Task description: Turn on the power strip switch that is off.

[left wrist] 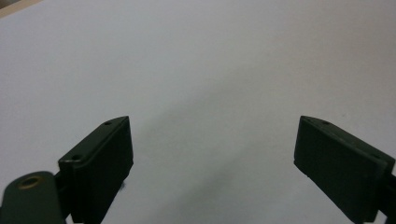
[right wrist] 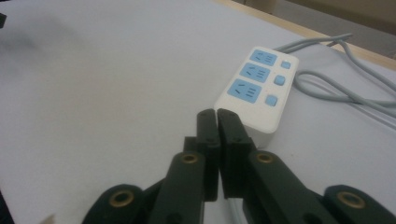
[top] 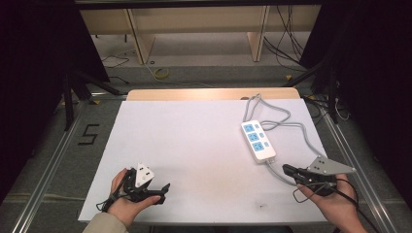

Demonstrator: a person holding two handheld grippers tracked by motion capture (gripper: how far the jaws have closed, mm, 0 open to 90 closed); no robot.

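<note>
High view: power strip point(top: 258, 141) is lying on the right half of the white bench point(top: 194, 145), long axis running from far-left to near-right, with its grey cable point(top: 284, 124) looping off the far end and another lead exiting the near end toward the right gripper point(top: 290, 170). That gripper is sitting just off the strip's near end, fingers pointing left and slightly away, so the strip is lying ahead of them and a little to the far side. Left gripper point(top: 163, 190) is resting well apart at the near-left, pointing right across bare bench, so the right hand point(top: 335, 201) is clearly the nearer one. Left gripper view: fingers point(left wrist: 100, 163) are standing spread wide with nothing between them, just bare bench point(left wrist: 210, 70) ahead. Right gripper view: fingers point(right wrist: 208, 135) are pressed together, pinching nothing I can make out, though a pale bit is showing just below them, possibly the lead. The power strip point(right wrist: 254, 91) is sitting just beyond the tips and slightly right, near end facing them, long axis running away to the upper right, sockets and switches up. My read: any grasp is needing the fingers opened first, then closing across the strip's short width.
</note>
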